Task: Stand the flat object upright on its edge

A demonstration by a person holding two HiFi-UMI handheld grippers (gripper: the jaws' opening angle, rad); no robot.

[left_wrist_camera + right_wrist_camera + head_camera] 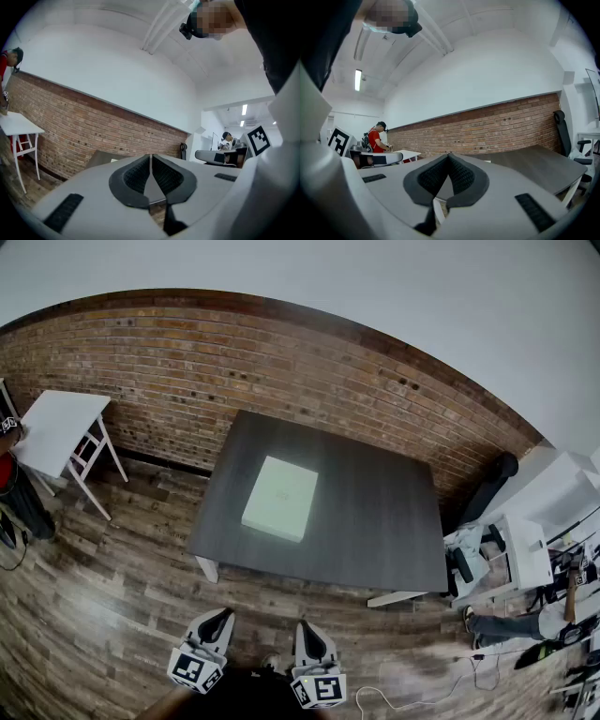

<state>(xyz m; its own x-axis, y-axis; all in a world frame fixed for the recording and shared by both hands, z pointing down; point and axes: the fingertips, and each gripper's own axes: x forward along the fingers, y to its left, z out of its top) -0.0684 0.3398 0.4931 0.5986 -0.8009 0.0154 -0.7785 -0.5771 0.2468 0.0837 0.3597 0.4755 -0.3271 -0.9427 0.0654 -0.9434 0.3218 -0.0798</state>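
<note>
Flat object (pixel 280 498), a pale, square-cornered slab, lies on its broad face on the dark grey surface (pixel 375 521), left of that surface's middle and about halfway between its near and far edges, with nothing else touching it. None of its edges is lifted; it is not standing. Both tools hang low at the near side of the head view, over the wooden plank floor (pixel 112 559), well apart from the surface and from the slab. The left gripper (pixel 217 617) has its jaws clenched together, the ribbed black pads meeting along one line with nothing between them, as its own view shows. The right gripper (pixel 307 626), just beside it, is the same: jaws pressed tight and empty. Each carries its marker cube at the near end. Behind the surface a red brick wall (pixel 281 362) runs along the far side under a plain white upper wall. To the left stands a small white table (pixel 56 427) on slim legs. To the right, a black chair (pixel 492 484) leans near the brick wall beside white desks (pixel 553 502) loaded with gear. In the right gripper view a person in a red top (pixel 375 138) stands at the far left.
</note>
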